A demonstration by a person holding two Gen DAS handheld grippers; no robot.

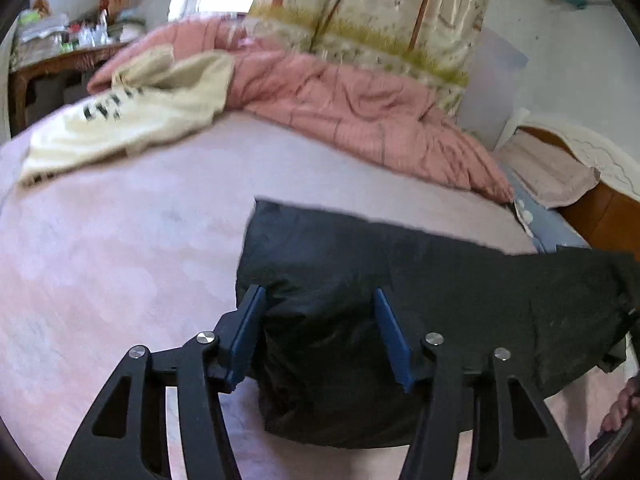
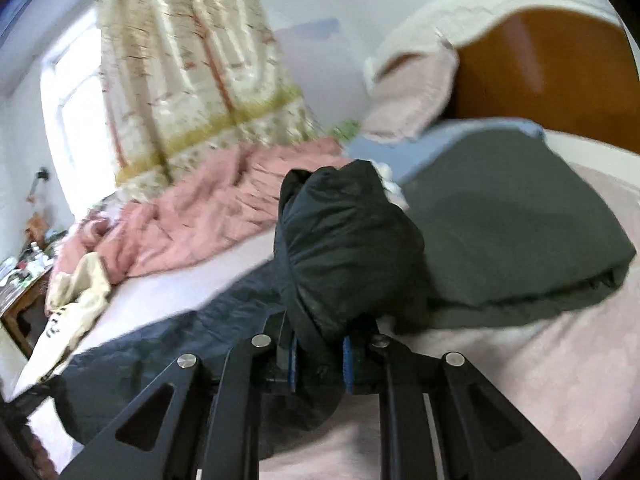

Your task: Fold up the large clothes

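A black puffy garment (image 1: 440,300) lies on the pink bed sheet (image 1: 120,260). In the left wrist view my left gripper (image 1: 318,294) stands half wide, a thick fold of the garment filling the gap between its blue pads (image 1: 246,336). In the right wrist view my right gripper (image 2: 320,344) is nearly closed, pinching a bunched bulge of the same black garment (image 2: 344,248) lifted off the bed. The garment's dark blue rest (image 2: 180,340) trails left across the sheet. Its far end is hidden behind the bulge.
A folded dark grey cloth (image 2: 512,232) lies right of the bulge. A crumpled pink quilt (image 1: 340,108) and a cream garment (image 1: 140,120) lie at the bed's far side. A wooden headboard (image 2: 560,64), a cluttered desk (image 1: 60,52) and a person's hand (image 1: 624,404) are visible.
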